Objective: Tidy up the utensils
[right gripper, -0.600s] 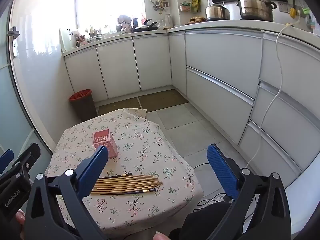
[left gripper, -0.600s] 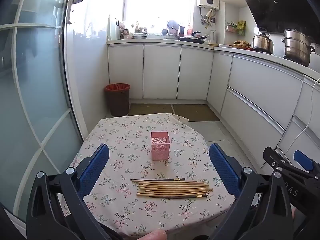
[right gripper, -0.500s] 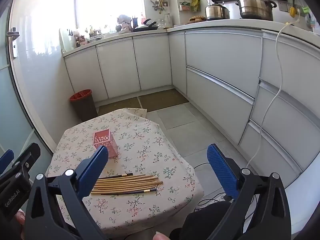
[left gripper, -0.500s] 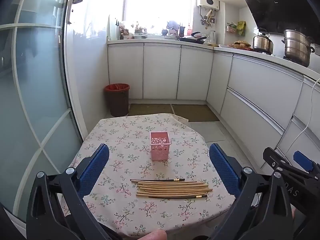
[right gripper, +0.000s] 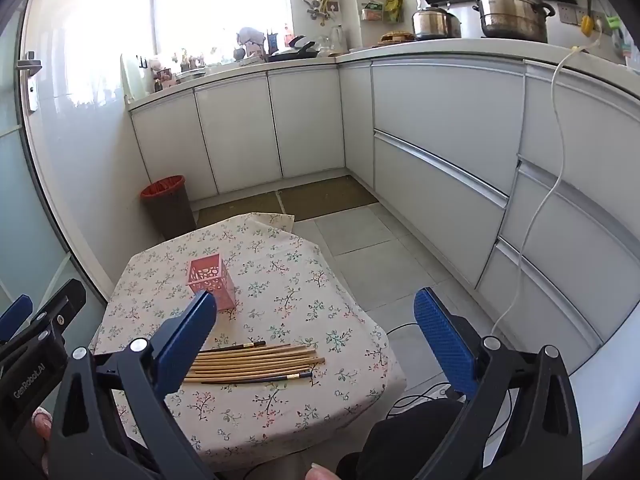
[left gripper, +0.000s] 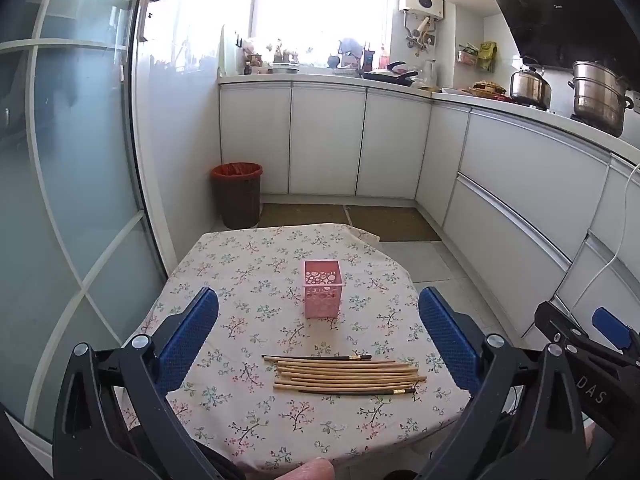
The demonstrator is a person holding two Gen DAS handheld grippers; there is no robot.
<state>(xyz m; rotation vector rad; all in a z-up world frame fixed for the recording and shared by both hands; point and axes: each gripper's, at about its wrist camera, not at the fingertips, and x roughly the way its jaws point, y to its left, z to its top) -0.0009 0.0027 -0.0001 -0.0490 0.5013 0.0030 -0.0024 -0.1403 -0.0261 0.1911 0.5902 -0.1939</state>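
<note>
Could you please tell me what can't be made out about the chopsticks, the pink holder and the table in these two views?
- Chopsticks, right wrist view: the left ends are hidden behind the right gripper's blue finger.
- Pink holder: its bottom inside is out of sight in both views, so contents are unknown.
- Table, left wrist view: the near corners are hidden behind the left gripper.

Matt floral cloth tablecloth (left gripper: 248, 276), pale wooden chopsticks (left gripper: 348, 374), perforated pink plastic holder (left gripper: 322, 294), glossy cabinets (left gripper: 328, 140).

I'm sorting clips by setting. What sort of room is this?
A home kitchen: white base cabinets under a worktop, steel stockpots beneath a dark range hood, and a wall-mounted water heater.
</note>
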